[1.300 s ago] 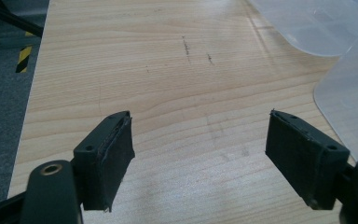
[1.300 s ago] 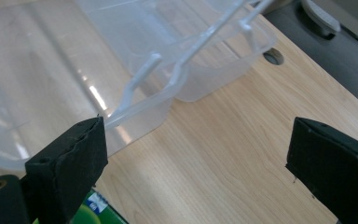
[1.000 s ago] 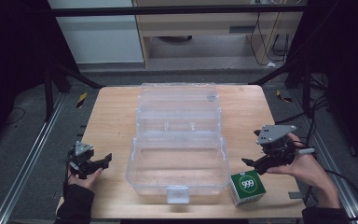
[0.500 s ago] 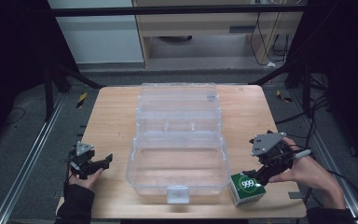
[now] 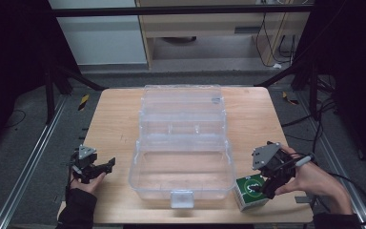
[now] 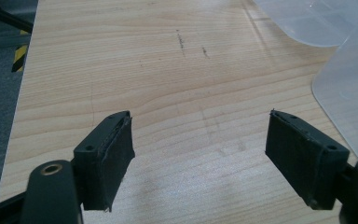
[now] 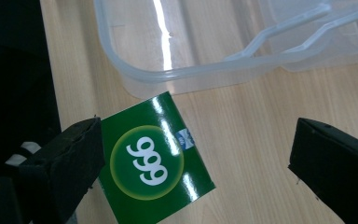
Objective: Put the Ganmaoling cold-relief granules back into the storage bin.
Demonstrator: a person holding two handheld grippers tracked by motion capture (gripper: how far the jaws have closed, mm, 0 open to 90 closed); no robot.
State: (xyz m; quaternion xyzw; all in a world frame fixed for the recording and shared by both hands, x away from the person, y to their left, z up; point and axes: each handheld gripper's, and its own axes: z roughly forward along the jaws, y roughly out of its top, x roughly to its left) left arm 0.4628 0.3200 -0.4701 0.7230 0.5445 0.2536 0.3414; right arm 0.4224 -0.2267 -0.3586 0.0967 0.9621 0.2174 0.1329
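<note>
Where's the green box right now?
In the high view the green box sits at the table's near right corner, beside the clear bin, with the open right gripper over it.

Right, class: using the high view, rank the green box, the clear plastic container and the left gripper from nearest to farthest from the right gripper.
1. Green box: just beneath the right gripper, at the table's near right corner.
2. Clear plastic container: mid-table, to the green box's left.
3. Left gripper: beyond the container, near the table's left edge.
</note>
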